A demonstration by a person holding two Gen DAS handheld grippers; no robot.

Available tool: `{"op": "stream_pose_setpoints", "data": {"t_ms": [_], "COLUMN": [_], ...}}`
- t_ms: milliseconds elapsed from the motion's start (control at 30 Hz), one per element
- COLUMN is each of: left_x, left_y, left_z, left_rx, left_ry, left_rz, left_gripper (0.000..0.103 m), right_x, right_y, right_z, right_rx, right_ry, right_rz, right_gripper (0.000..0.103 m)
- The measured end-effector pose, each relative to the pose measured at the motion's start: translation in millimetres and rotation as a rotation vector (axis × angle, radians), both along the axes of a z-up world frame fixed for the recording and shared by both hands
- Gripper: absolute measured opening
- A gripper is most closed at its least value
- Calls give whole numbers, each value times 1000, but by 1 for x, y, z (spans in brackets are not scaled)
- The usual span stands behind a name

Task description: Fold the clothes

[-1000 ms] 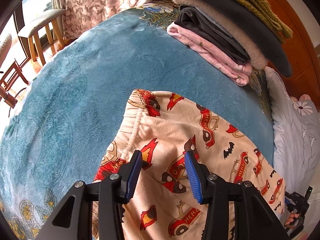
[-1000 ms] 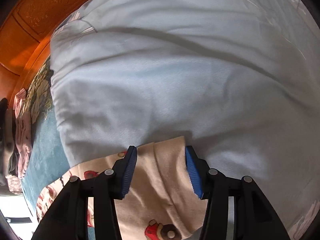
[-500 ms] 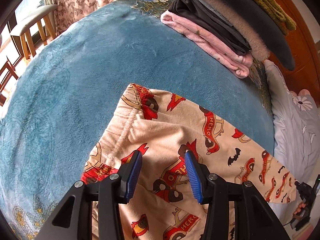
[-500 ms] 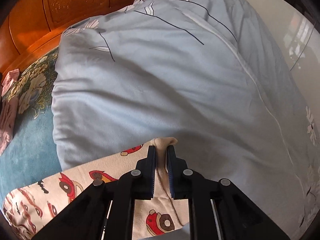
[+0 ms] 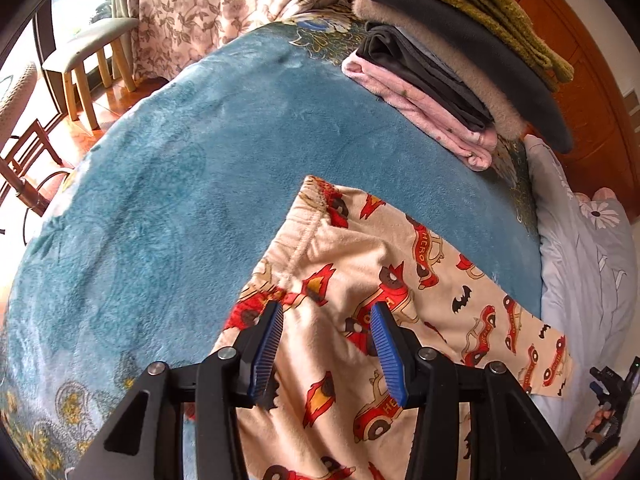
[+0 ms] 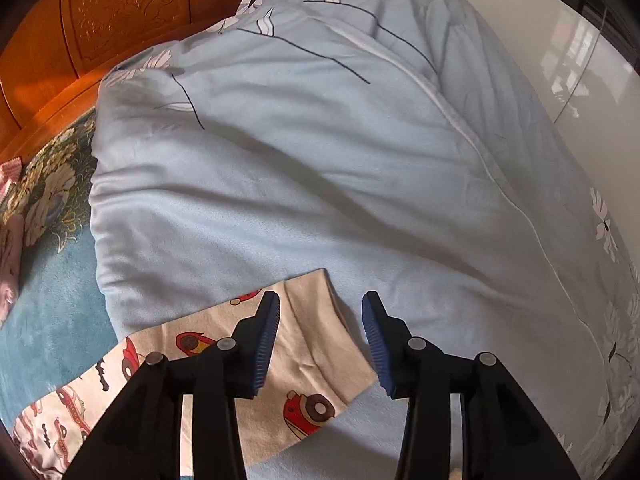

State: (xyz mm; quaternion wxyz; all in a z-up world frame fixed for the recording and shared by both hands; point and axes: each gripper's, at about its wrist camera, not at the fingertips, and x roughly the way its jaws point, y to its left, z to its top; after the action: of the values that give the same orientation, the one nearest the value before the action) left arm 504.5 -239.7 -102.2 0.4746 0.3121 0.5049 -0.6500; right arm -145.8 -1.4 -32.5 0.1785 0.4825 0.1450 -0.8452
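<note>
Printed pyjama trousers [image 5: 360,300] lying flat, unfolded (stack [image 5: 452,80] already done); left gripper [image 5: 324,344] apart, right gripper [image 6: 320,340] opening, gripping nothing

open blanket: blanket [image 5: 192,184] bare across left and centre of left view, free passage
upper right: clothes stack [image 5: 460,64] blocks
lower centre: pyjamas [image 5: 360,280] flat, low
right view: duvet [image 6: 320,160] mounded across centre; headboard [image 6: 100,20] closes upper left
</note>
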Motion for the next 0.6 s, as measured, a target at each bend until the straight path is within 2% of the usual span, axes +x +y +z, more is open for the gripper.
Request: {"op": "stream_pose_setpoints", "data": {"t_ms": [133,300,467,600], "left_x": [16,43,66,69], "left_y": [22,47,59,65], "left_z": [3,-12,-44,-56], "left_rx": [12,80,213,221], "left_ry": [-28,-33,113,173], "left_rz": [25,91,210,248], "left_gripper": [50,51,51,51], "right_x": [9,21,29,38], "right_y": [40,105,186,248], "right_z": [12,1,-25,-52], "right_rx": [-53,-104,-212,-322], "right_ry": [-39,-150,-333,-488], "right_rz": [-10,-73,-238,-393], "right_gripper": [46,46,46,46]}}
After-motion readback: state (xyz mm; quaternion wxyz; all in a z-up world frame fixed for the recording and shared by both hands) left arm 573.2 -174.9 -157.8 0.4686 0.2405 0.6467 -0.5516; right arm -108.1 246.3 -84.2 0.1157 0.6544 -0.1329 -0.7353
